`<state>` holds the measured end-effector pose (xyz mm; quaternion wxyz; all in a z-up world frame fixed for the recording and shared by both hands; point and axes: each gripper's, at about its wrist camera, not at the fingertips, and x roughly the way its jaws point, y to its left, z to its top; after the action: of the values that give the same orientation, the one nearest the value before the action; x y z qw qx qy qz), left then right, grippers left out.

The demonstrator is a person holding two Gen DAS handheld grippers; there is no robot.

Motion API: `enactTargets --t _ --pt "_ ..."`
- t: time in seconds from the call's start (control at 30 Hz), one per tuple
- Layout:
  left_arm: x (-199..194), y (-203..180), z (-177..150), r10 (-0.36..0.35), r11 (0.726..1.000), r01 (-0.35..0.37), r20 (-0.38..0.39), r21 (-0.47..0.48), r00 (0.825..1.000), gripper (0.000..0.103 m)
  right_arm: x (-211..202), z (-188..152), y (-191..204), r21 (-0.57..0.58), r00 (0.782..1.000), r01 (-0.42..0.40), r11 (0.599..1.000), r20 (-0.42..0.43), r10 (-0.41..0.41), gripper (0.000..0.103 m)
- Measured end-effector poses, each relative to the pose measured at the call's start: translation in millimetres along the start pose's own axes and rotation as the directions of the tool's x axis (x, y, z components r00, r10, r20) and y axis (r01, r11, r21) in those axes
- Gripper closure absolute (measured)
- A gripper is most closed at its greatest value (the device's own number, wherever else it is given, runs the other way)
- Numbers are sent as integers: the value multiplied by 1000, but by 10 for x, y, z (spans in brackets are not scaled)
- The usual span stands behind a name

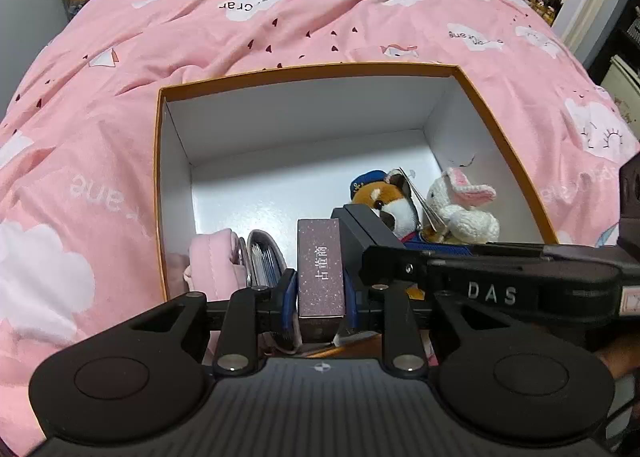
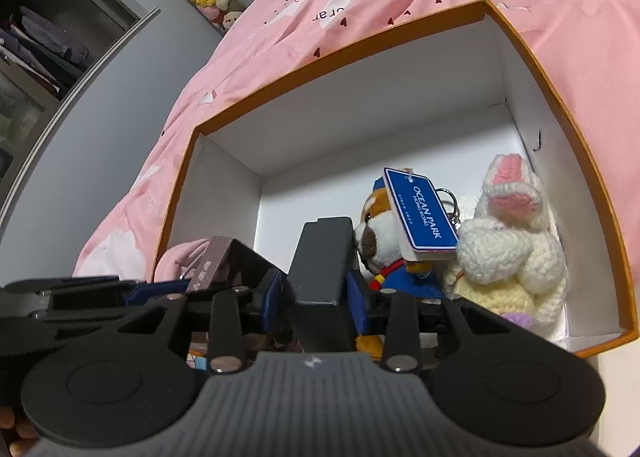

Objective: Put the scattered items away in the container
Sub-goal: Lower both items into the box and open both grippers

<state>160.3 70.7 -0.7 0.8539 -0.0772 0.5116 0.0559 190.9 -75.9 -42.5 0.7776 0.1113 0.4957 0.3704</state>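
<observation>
Orange-rimmed white box, pink cloud-print duvet, speckled mauve carton, blue tag

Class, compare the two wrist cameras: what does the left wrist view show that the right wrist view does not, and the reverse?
Only the left wrist view shows the printed face of the purple box in the left gripper, and a silver pouch.

Only the right wrist view shows the blue tag, readable, and a wardrobe.

Both show the orange box, dog toy, white rabbit and the right gripper holding a dark box.
</observation>
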Motion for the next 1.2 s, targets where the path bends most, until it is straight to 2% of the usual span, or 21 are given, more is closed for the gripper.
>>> enactTargets --t 0.13,0.3,0.43,0.57,0.63,0.7,0.87,1.0,1.2 --pt "7 -102 -7 53 997 -52 -6 51 999 76 -24 22 0 -17 1000 11 1000 -13 -11 65" --pt "12 -201 -80 111 990 -112 24 82 994 76 -19 37 -33 -21 999 6 1000 -39 -7 66" --pt "22 -217 -97 104 991 -106 34 79 994 76 -54 61 -88 9 999 -16 1000 -45 16 66" --pt "23 -175 -104 29 998 -31 39 51 999 74 -31 88 -122 20 996 -42 999 -74 44 66" --pt "16 -122 -112 -14 999 12 42 35 999 73 -24 95 -155 41 992 -79 996 -95 83 77" --pt "45 -30 -122 -60 998 61 14 -10 998 73 -20 86 -139 30 991 -78 996 -104 81 77" --pt "-48 146 -177 -99 993 102 52 -59 994 73 19 62 -92 -2 993 -50 999 -107 50 76" --pt "-252 253 -259 -155 983 165 116 -80 981 73 32 90 -107 9 992 -52 999 -119 53 65" --pt "-478 312 -427 -150 981 168 181 -93 972 73 151 92 -91 -12 985 -37 999 -169 34 58"
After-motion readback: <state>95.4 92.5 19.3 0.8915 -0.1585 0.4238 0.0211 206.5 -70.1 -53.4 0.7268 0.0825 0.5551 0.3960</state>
